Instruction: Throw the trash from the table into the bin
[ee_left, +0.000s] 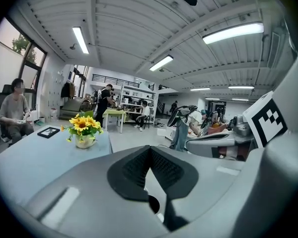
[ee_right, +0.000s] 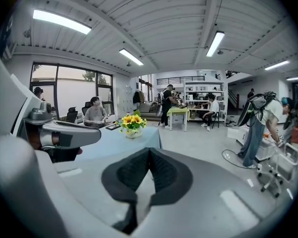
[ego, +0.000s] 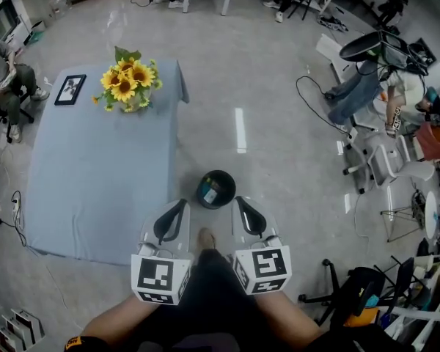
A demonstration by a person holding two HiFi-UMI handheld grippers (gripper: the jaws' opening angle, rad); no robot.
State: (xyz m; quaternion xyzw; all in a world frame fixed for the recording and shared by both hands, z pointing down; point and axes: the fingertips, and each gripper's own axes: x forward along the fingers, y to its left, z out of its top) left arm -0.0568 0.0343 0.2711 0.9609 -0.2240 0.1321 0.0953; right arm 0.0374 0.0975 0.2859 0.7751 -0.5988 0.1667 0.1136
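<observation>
Left gripper (ego: pixel 182 204): jaws pressed together at the tips with nothing between the pads; it was held low in the head view, close beside the right one.
Right gripper (ego: pixel 239 199): jaws likewise pressed together and empty, about level with the left.
Bin (ego: pixel 232 185): round and dark, it stood on the floor just ahead of both grippers, between their tips, near the counter's right edge but apart from it.
Trash (ego: pixel 211 193): a pale, bluish piece lay inside the bin; what it was could not be told.
Counter (ego: pixel 95 182): covered with a light blue cloth, left of the bin.
Sunflowers (ego: pixel 127 83): a bunch in a small vase stood at the counter's far end.
Picture frame (ego: pixel 70 89): dark, on the counter near the sunflowers, to their left.
Shoe (ego: pixel 205 238): its tip showed on the floor between the grippers.
Background: people sat and stood at desks further off.
</observation>
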